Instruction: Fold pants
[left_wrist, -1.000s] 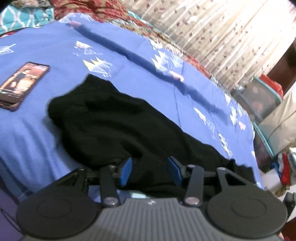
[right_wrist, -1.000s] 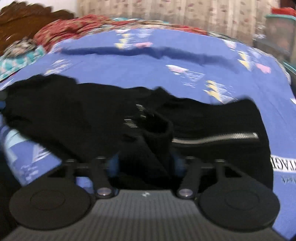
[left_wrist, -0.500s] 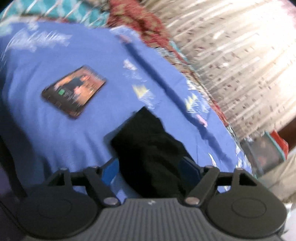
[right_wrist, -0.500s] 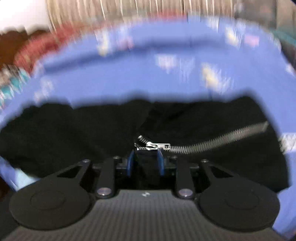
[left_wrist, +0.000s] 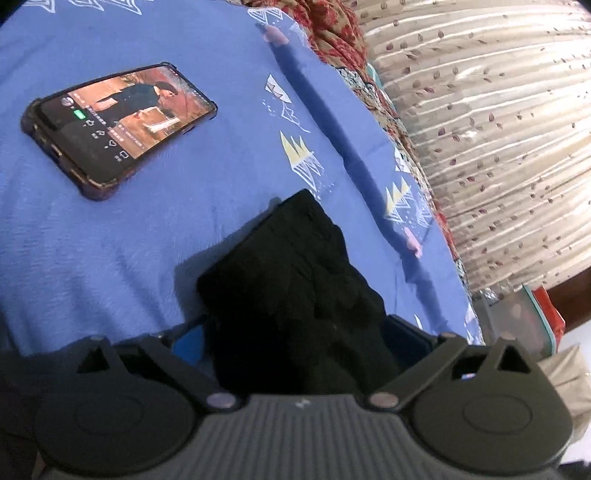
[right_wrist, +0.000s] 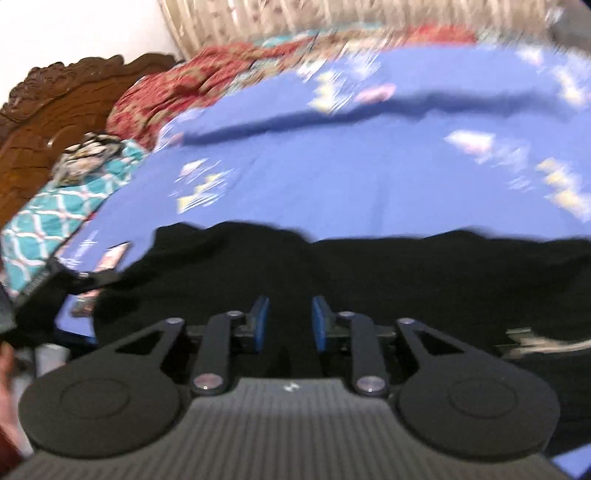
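One black pants (left_wrist: 295, 295) – left gripper (left_wrist: 299, 339) wide around them, right gripper (right_wrist: 288, 321) parted, empty – one phone (left_wrist: 118, 125).

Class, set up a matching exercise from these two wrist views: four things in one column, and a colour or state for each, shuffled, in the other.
Column one:
1. pants
2. phone
3. bedsheet
4. headboard

Column two:
A. carved brown wood
B. screen lit
C. black
D. blue with printed shapes

Pairs: 1-C, 2-B, 3-D, 4-A

right gripper (right_wrist: 288, 325) fingers now parted off the pants (right_wrist: 406, 273), left gripper (left_wrist: 299, 339) swung toward the phone (left_wrist: 118, 122)
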